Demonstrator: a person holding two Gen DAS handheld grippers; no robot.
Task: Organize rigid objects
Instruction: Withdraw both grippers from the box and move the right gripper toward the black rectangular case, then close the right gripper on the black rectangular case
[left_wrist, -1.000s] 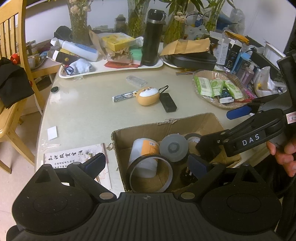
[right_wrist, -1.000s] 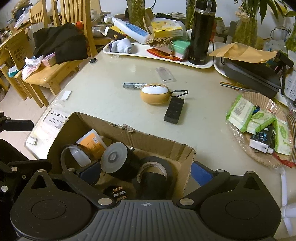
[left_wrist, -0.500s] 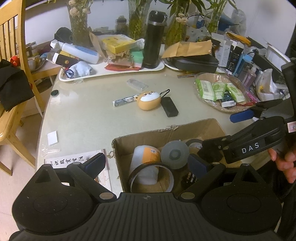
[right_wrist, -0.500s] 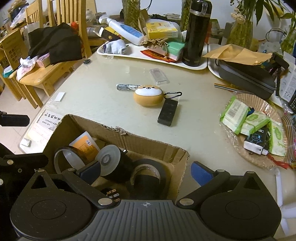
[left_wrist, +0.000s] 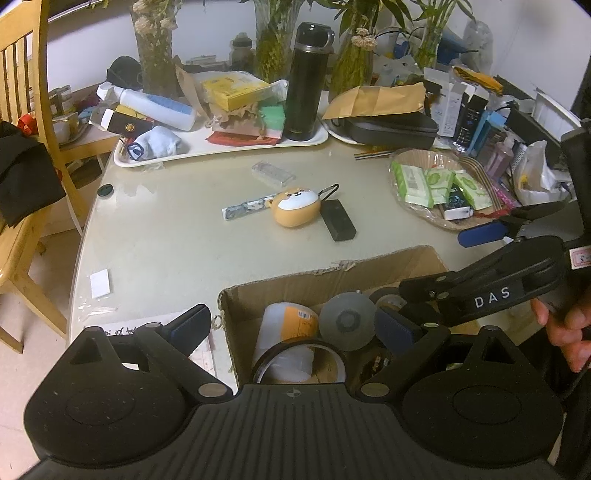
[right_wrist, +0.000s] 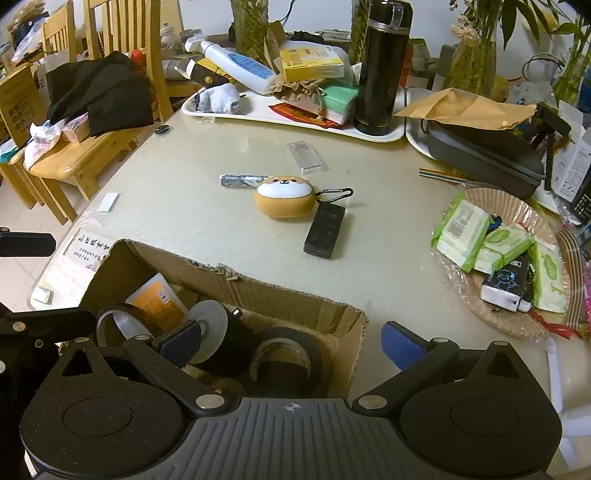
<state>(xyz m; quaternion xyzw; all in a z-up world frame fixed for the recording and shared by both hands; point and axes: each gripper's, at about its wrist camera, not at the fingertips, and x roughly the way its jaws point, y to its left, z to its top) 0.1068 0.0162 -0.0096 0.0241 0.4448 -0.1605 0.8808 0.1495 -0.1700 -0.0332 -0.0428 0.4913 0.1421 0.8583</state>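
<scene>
Surface: pale glossy table (left_wrist: 166, 236), rounded edge on the left side; tiled floor and a wooden chair (left_wrist: 22, 122) with dark cloth beyond that edge. Far side crowded: white tray (left_wrist: 221, 149) with a black thermos (left_wrist: 306, 81) upright on it, lotion bottle, yellow box; vases of greenery behind. Right side: wicker basket (right_wrist: 517, 321) holding green wipe packets.

Cardboard box (left_wrist: 332, 280) sits at the near table edge, open top, torn flap edge facing the table centre. Inside: white-and-orange container (left_wrist: 288, 325), clear-rimmed tape ring (left_wrist: 299, 350) leaning against it, grey-faced black roll (left_wrist: 347, 321), black tape roll (right_wrist: 284, 354).

Loose on the open middle of the table: dog-faced orange case (right_wrist: 284, 195) with a carabiner, black rectangular block (right_wrist: 325, 230) touching it on its right, patterned stick (right_wrist: 240, 181) at its left, clear plastic case (right_wrist: 306, 157) farther back. Bare surface lies between these and the box, and to their left.

Left gripper (left_wrist: 295, 328): jaws spread wide, holding nothing, left finger outside the box wall over a printed sheet (left_wrist: 125, 328), right finger over the box interior.

Right gripper (right_wrist: 291, 339): jaws spread wide, empty, left finger over the box contents, right finger outside the box's right wall above the table.
</scene>
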